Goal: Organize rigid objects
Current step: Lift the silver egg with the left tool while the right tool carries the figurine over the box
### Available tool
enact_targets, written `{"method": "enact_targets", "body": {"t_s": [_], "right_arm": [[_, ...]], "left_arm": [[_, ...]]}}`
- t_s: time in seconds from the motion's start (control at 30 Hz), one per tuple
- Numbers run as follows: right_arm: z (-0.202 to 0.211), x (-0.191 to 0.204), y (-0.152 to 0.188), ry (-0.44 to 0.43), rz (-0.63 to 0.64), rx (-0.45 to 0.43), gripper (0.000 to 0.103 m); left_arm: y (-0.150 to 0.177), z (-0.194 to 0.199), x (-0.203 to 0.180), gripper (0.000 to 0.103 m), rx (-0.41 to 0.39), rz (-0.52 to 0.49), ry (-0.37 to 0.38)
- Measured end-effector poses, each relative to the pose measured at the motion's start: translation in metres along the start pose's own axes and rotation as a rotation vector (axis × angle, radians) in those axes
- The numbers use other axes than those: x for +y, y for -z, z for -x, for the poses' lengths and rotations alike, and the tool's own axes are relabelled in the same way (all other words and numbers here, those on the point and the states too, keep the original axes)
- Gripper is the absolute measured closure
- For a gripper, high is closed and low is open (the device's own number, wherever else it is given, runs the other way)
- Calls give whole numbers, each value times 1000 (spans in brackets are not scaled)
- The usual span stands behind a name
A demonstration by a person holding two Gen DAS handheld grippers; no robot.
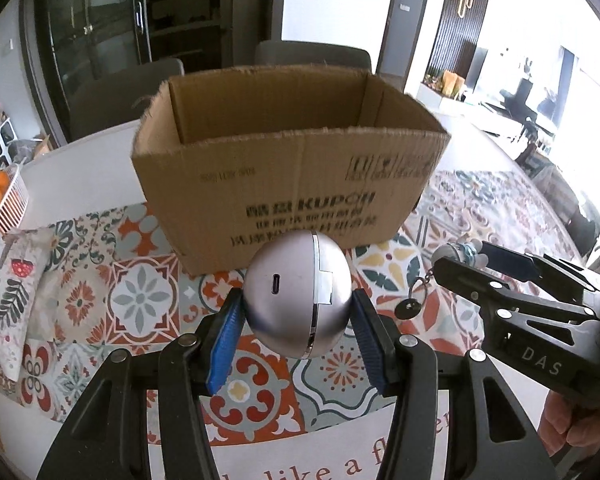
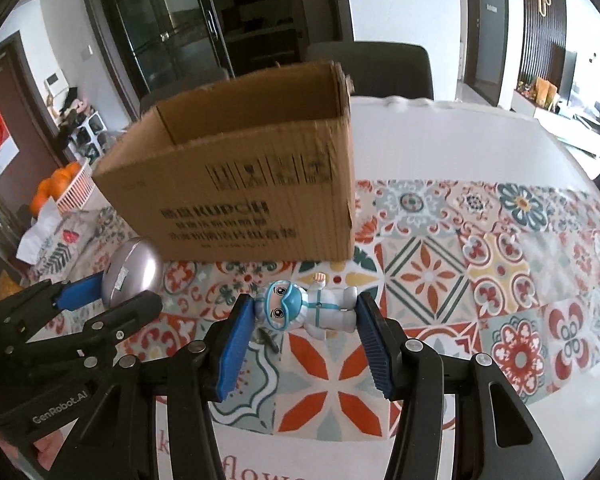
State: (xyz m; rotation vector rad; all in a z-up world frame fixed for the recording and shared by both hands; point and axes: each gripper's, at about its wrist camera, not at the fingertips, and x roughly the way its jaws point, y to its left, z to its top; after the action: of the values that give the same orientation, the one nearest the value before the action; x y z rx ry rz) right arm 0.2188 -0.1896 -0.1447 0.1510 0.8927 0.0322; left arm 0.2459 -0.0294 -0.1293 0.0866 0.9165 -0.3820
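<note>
Both loads hang before the cardboard box's (image 1: 284, 184) ragged near rim.

— Off to the far left, a white basket (image 2: 77, 189) piled with oranges (image 2: 54, 186)!
— And a leaf-print pillow (image 1: 10, 286) lying just beside it on the patterned tablecloth (image 2: 496, 264).
— Grey chairs (image 1: 312, 54) behind the table, dark glass cabinet (image 2: 172, 20) beyond.

The cardboard box (image 1: 288, 184) stands on the table (image 2: 440, 136), open side up. Before it, the ball (image 1: 296, 296) sits between the left fingers (image 1: 226, 336), the figurine (image 2: 312, 310) between the right ones to its right. A basket (image 1: 14, 200), perhaps of oranges, lies far left.
</note>
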Motion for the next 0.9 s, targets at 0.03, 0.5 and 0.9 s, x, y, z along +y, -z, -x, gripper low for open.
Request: {"method": "enact_targets", "body": {"t_s": [0.03, 0.5, 0.9], "right_arm": [[4, 1, -3, -1, -2, -11, 50], [45, 17, -33, -5, 3, -118, 50], [67, 31, -70, -16, 18, -190, 50]], "left_arm": [[-3, 3, 0, 51, -8, 4, 2], [-32, 47, -4, 50, -131, 1, -4], [-64, 63, 5, 50, -185, 12, 0]]}}
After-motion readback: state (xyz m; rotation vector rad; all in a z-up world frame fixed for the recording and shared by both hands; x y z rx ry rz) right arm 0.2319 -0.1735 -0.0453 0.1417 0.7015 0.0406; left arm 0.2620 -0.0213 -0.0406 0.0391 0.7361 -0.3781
